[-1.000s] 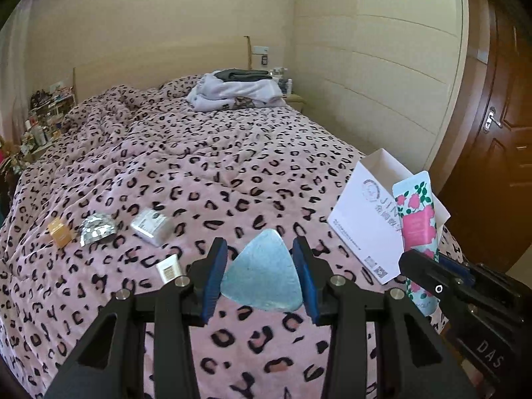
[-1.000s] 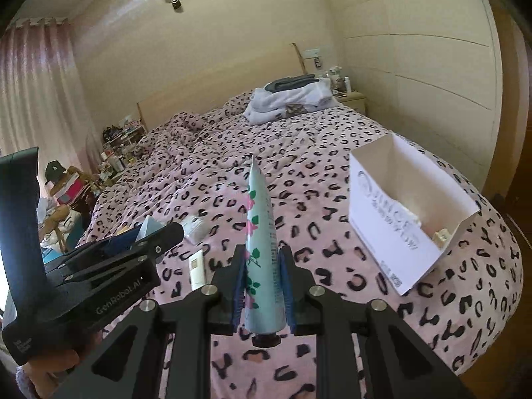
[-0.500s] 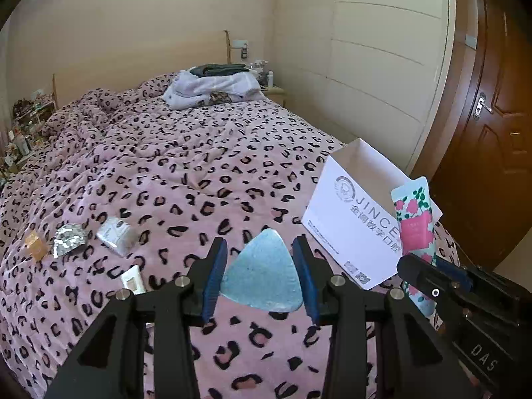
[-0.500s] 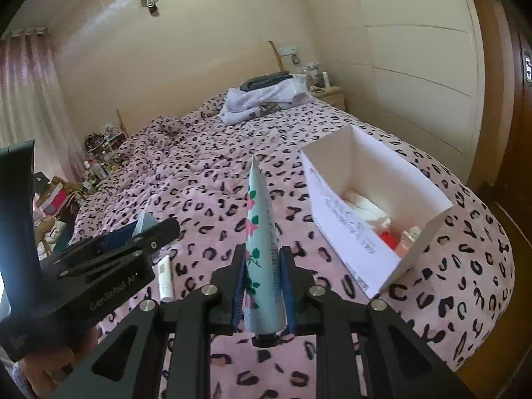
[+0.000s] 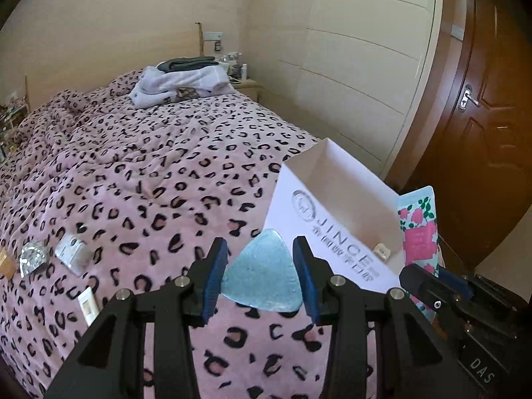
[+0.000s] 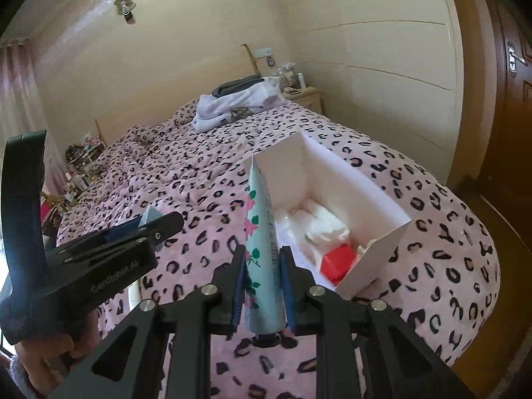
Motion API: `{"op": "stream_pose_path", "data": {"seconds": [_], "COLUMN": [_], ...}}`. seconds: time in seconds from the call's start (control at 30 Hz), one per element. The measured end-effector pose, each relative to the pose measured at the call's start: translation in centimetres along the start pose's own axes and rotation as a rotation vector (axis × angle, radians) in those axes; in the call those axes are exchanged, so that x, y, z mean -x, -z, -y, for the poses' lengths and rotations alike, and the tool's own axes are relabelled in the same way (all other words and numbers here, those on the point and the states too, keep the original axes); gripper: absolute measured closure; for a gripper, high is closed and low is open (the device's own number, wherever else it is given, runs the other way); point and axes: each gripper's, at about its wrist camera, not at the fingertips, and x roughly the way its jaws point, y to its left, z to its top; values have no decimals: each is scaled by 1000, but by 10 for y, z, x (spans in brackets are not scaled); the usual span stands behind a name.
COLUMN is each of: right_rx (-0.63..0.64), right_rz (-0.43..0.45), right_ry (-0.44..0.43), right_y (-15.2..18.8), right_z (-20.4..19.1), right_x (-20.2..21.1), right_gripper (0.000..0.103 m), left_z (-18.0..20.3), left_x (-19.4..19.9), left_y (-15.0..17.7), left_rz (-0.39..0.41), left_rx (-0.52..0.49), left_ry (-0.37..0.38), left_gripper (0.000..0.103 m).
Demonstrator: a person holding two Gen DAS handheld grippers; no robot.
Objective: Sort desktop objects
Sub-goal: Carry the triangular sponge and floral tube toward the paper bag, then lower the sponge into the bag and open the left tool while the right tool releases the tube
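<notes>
On the left of the bed [image 5: 139,173] lay a foil packet [image 5: 33,256] and a small box [image 5: 71,252]. The left gripper [image 5: 261,272] had its jaws clamped on a blue pad [image 5: 264,272], held above the bed just beside the white box [image 5: 332,219]. The right gripper [image 6: 262,277] had its jaws clamped on a flowered tube [image 6: 261,249], which stood up at the white box's near edge.

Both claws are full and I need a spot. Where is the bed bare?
Bare: the blanket between the white box and the small packets, up to the folded clothes. Crowded: inside the box and that left-edge cluster.
</notes>
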Motion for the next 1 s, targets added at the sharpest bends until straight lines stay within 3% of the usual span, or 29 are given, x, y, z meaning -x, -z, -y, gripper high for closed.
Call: {"op": "stream_pose_path", "data": {"seconds": [0.4,1.0], "right_rx": [-19,-9], "right_rz": [-2,-45], "right_ry": [21,55], "right_y": [-21,-50], "right_z": [27,44], "right_x": [-14,-39], "right_gripper": [83,83], "left_z": [28,72], "left_x": [-25,-61], "left_y": [-21,-79], "left_rz": [-5,-30], "left_rx": [-51,-99], "left_ry": [18,164], "left_gripper": [61,61]}}
